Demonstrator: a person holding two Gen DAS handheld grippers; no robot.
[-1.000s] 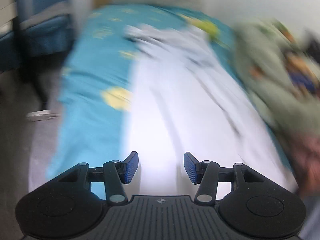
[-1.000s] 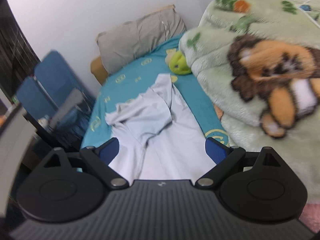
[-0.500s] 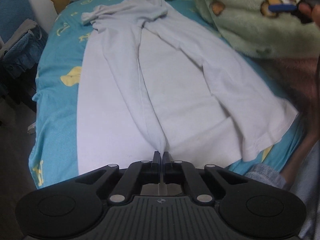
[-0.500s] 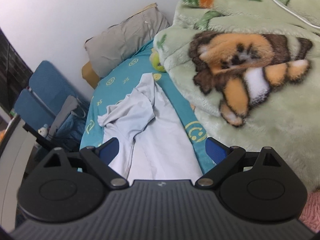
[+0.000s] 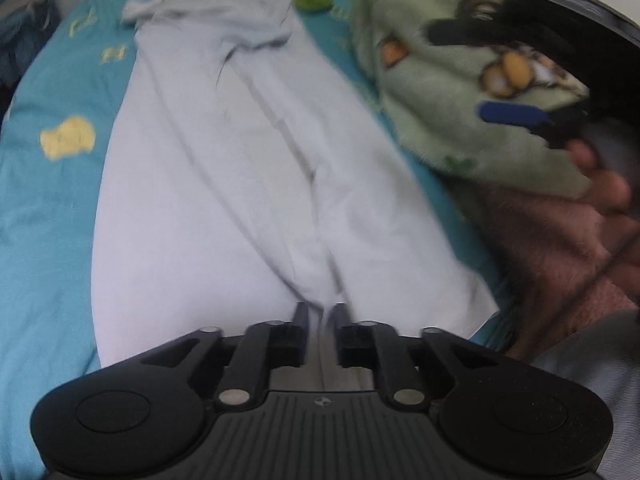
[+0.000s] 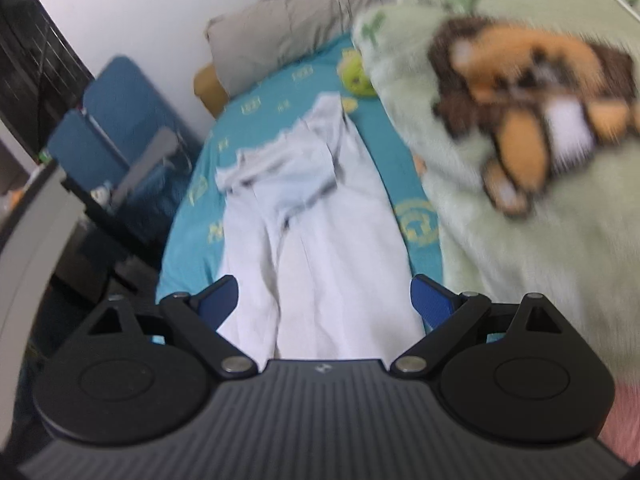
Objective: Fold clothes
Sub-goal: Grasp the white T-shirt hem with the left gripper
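A pale white garment [image 5: 240, 168] lies stretched lengthwise on the teal bed sheet [image 5: 44, 200], its far end bunched up. My left gripper [image 5: 320, 316] hovers low over the garment's near end. Its jaws are opening, with a raised crease of the cloth between the parted pads, which no longer pinch it. In the right wrist view the same garment [image 6: 320, 264] runs away from my right gripper [image 6: 324, 300], which stands wide open above the near end with nothing held. The right gripper [image 5: 484, 76] also shows at the upper right of the left wrist view, held in a hand [image 5: 600, 184].
A fluffy green blanket [image 6: 520, 240] with a brown and orange animal print is piled along the bed's right side. A grey pillow [image 6: 292, 28] and a green plush toy [image 6: 356, 76] lie at the head. A blue chair [image 6: 116, 128] stands left of the bed.
My left gripper came down onto the garment's near end, pinched a crease of it shut, and now has its jaws parted again. The right gripper tipped slightly downward, still wide open.
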